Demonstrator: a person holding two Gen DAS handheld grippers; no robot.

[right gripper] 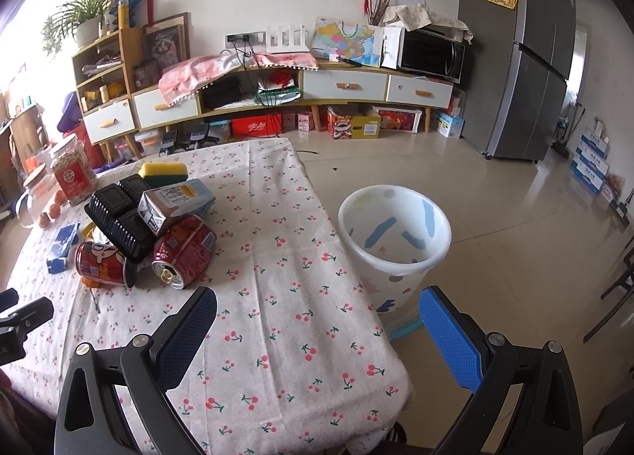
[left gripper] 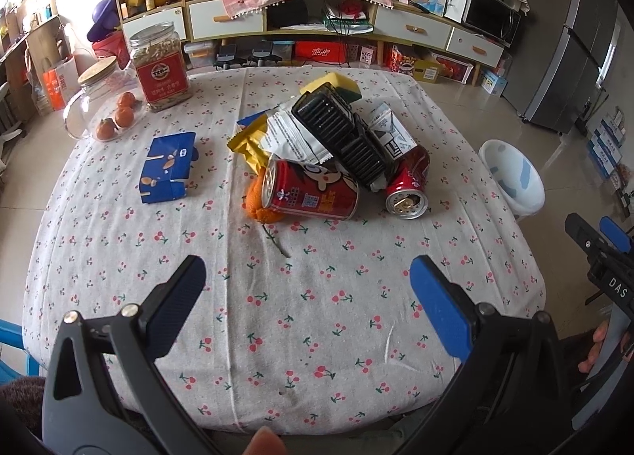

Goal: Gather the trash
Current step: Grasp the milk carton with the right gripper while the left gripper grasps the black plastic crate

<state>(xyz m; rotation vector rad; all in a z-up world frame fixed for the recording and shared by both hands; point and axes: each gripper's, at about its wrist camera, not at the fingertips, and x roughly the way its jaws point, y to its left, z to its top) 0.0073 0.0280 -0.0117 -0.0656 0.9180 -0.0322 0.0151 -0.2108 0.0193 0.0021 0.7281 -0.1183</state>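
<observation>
Trash pile (left gripper: 325, 154) mid-worktop, ahead of wide, empty left claw (left gripper: 307, 288); wide, empty right claw (right gripper: 317, 316) nearer wastebasket (right gripper: 396, 233).

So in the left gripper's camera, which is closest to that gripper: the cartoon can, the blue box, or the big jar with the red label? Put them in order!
1. Cartoon can, middle of the table, ahead of the left gripper.
2. Blue box, further back on the left.
3. Jar with the red label, far left edge.

Red cans (left gripper: 313, 193), a black tray (left gripper: 340, 134) and a blue box (left gripper: 168, 168) lie on a cherry-print tablecloth (left gripper: 317, 316).
</observation>
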